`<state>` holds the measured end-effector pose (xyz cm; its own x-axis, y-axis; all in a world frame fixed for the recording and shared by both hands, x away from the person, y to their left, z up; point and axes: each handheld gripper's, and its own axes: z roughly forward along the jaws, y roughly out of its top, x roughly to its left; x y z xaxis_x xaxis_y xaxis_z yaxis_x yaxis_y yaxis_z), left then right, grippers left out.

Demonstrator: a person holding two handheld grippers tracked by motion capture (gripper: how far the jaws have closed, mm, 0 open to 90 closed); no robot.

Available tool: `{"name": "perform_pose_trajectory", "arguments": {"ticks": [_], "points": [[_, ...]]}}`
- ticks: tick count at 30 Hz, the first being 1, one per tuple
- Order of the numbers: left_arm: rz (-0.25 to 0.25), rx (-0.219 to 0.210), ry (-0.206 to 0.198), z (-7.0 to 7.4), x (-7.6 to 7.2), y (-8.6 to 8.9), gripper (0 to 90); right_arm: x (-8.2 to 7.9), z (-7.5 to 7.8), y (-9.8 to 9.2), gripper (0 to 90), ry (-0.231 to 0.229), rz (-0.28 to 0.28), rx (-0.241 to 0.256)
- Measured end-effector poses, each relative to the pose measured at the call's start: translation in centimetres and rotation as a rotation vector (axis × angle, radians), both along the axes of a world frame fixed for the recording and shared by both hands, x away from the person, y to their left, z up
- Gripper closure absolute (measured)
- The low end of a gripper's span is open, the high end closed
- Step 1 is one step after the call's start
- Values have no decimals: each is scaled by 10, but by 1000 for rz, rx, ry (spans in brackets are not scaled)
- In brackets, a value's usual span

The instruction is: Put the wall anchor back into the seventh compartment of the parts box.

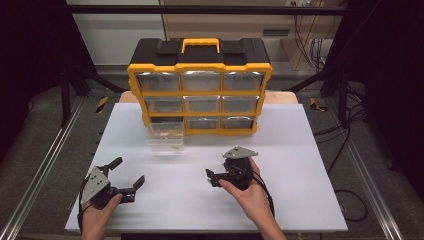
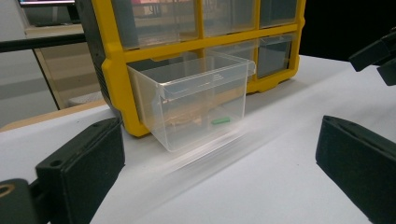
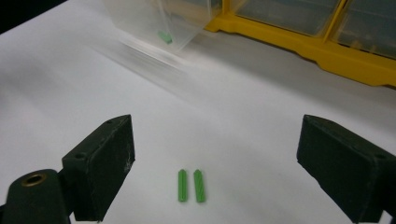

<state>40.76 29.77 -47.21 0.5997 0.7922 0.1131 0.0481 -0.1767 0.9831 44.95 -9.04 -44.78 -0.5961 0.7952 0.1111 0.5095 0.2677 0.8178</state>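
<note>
Right tool gapes wide over two green pegs lying on the surface. Left tool spread too, facing the clear drawer.

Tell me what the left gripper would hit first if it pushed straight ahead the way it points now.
Probably the clear plastic drawer pulled out of the yellow organiser. It lies dead ahead of the open left gripper, with bare white table between them. Depth is hard to judge.
</note>
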Motion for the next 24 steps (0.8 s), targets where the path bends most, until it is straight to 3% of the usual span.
{"name": "perform_pose_trajectory", "arguments": {"ticks": [11, 24], "points": [[1, 2, -3, 0, 0, 0, 10, -5, -15, -6, 131, 46, 2, -33], [-1, 4, -3, 0, 0, -1, 10, -9, -30, -4, 281, 91, 21, -68]]}}
